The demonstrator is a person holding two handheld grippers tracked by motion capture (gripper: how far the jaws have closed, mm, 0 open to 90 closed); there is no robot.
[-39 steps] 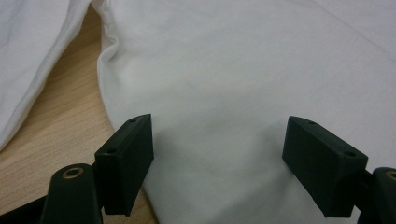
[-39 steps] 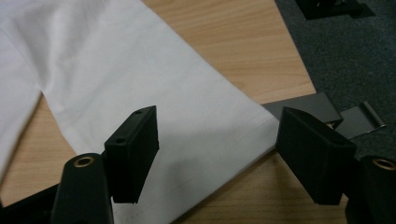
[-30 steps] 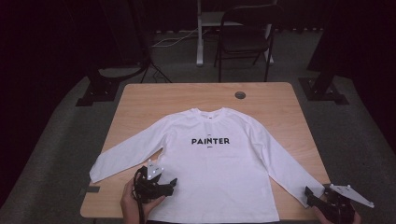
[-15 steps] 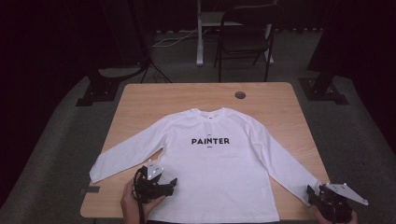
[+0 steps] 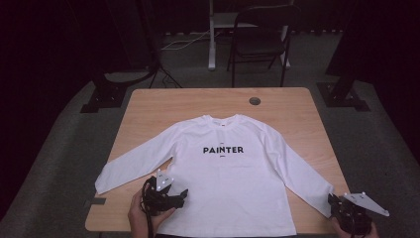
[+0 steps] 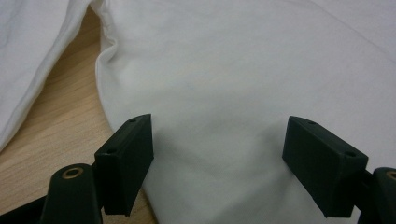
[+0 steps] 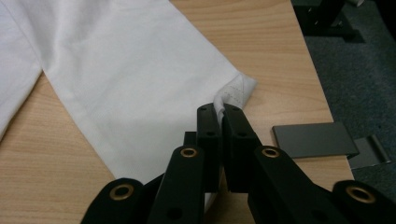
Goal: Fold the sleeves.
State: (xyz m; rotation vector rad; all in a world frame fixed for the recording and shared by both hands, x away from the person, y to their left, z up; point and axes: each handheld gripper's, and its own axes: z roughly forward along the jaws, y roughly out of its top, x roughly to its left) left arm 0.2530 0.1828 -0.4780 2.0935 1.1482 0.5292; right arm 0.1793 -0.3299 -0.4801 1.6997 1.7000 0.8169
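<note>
A white long-sleeved shirt (image 5: 223, 168) printed "PAINTER" lies flat, front up, on the wooden table (image 5: 287, 114). My left gripper (image 5: 182, 195) rests at the shirt's lower left. In the left gripper view it (image 6: 219, 135) stands open, jaws wide apart over the white shirt (image 6: 233, 70) beside its side edge. At the table's front right corner is my right gripper (image 5: 333, 202). Its jaws have just been closing, and in the right gripper view it (image 7: 223, 112) is shut on the stitched cuff (image 7: 236, 88) of the sleeve (image 7: 130, 70).
A round dark grommet (image 5: 254, 101) sits near the table's far edge. A folding chair (image 5: 260, 39) and stand bases (image 5: 106, 94) are on the floor behind. A grey plate (image 7: 313, 140) lies at the table's right edge beside the cuff.
The right gripper's jaws have drawn together on the sleeve cuff at the table's front right corner. The left gripper and the shirt have not moved.
</note>
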